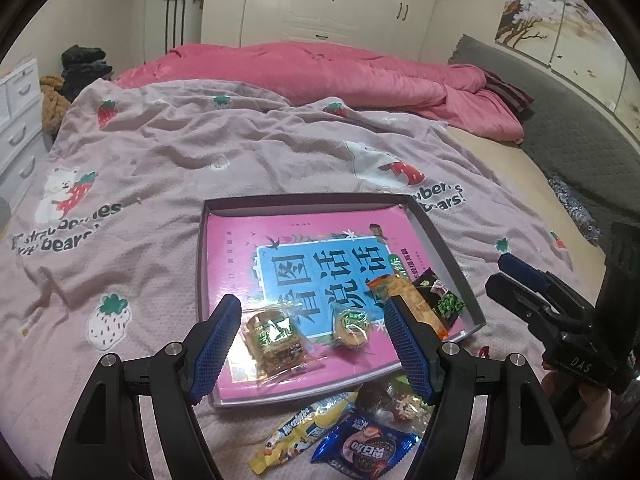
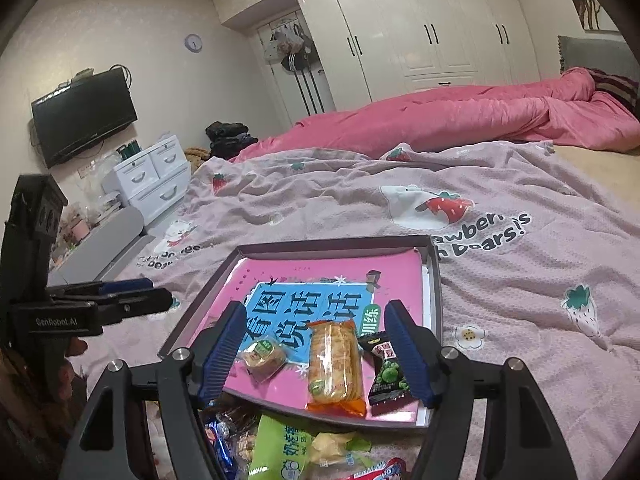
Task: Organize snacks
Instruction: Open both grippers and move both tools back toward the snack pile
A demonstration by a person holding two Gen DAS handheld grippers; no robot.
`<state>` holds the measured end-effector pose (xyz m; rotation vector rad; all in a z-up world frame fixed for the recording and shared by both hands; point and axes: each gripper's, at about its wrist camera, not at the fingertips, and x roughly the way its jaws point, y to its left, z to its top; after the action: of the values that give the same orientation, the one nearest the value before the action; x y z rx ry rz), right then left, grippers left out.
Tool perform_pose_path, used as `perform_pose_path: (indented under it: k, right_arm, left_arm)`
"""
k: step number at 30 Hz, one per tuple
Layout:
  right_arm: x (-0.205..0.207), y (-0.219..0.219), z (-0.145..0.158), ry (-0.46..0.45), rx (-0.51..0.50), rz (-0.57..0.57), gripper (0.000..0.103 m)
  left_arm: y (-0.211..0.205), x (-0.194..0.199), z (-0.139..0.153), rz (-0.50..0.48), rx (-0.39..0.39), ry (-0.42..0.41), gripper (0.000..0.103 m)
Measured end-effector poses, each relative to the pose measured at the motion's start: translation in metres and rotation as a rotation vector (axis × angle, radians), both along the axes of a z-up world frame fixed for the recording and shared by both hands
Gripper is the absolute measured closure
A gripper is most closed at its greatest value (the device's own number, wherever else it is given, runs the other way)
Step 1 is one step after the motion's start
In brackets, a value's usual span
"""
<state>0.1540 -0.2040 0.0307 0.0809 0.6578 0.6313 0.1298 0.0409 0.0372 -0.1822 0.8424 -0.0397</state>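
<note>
A shallow dark-rimmed tray [image 1: 304,200] [image 2: 332,242] with a pink and blue cover inside lies on the bedspread. Its near end holds a brown cake packet [image 1: 274,344], a round pastry [image 1: 352,326] [image 2: 264,354], an orange cracker pack [image 1: 412,300] [image 2: 334,364] and a black pea packet [image 1: 440,296] [image 2: 386,368]. My left gripper [image 1: 314,344] [image 2: 164,294] hovers open above the cake and pastry, gripping nothing. The right gripper [image 2: 316,344] [image 1: 502,276] is open over the crackers, also empty. Loose snacks lie before the tray: a yellow packet [image 1: 304,436], a blue packet [image 1: 364,448], a green packet [image 2: 280,452].
The tray rests on a pink strawberry-print bedspread [image 1: 180,152]. A bunched pink quilt [image 1: 320,72] lies behind it. White drawers [image 2: 152,176] and a wall television [image 2: 84,116] stand beyond the bed's left side, wardrobes [image 2: 420,28] at the back. A hand holds the right gripper's handle.
</note>
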Motion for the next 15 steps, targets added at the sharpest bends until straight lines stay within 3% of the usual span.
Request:
perform_pose_path:
  k: [15]
  right_arm:
    - [-0.020,0.000,-0.003,-0.001,-0.032,-0.009,0.032]
  left_arm:
    - [-0.004,-0.021,0.005,-0.034,0.009,-0.003,0.027]
